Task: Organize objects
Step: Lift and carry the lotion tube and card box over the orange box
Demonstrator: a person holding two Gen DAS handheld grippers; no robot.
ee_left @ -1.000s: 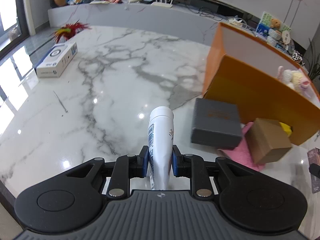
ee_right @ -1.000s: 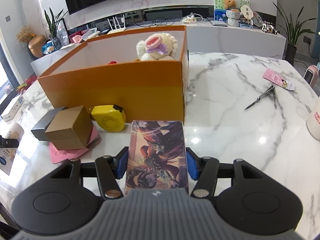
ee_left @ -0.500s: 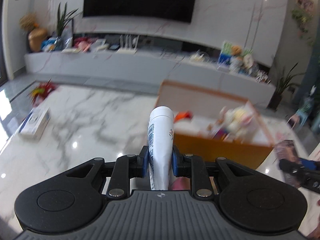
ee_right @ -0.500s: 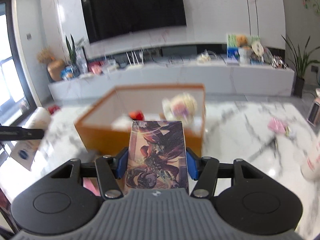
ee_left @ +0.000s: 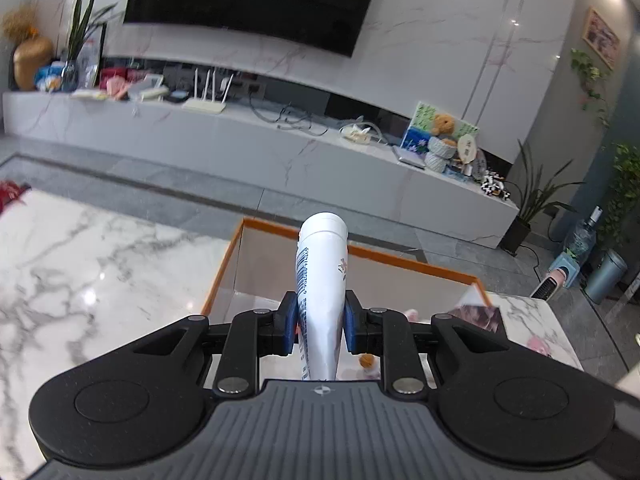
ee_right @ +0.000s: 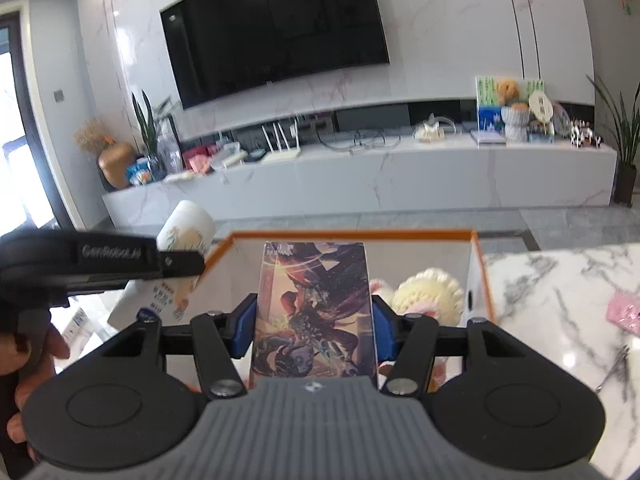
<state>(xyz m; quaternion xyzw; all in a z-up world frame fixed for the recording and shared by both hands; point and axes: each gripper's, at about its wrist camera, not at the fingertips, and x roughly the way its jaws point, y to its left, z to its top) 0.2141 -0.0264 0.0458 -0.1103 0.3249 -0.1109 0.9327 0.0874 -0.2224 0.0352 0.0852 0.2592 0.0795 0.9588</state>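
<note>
Gripping a white tube (ee_left: pixel 322 276) between its blue pads (ee_left: pixel 289 322), the left hand-held gripper (ee_left: pixel 320 326) is closed on the tube's lower body, with the capped end pointing forward and upward over an orange box (ee_left: pixel 420 266). Closed likewise, the right hand-held gripper (ee_right: pixel 314 330) clamps an illustrated card pack (ee_right: pixel 314 312) by its two long edges, face up, above the same orange box as seen in the right wrist view. Inside the box, a cream and pink knitted plush (ee_right: pixel 428 294) lies to the right of the pack. Both held items hang over the box opening; neither touches its walls. The box stands on a white marble desk (ee_left: pixel 80 272) with grey veining. In the right wrist view the left hand-held gripper enters from the left, carried by a person's hand (ee_right: pixel 28 356). Behind the desk stand a long white media console (ee_right: pixel 360 176) and a wall-mounted television (ee_right: pixel 276 28).
</note>
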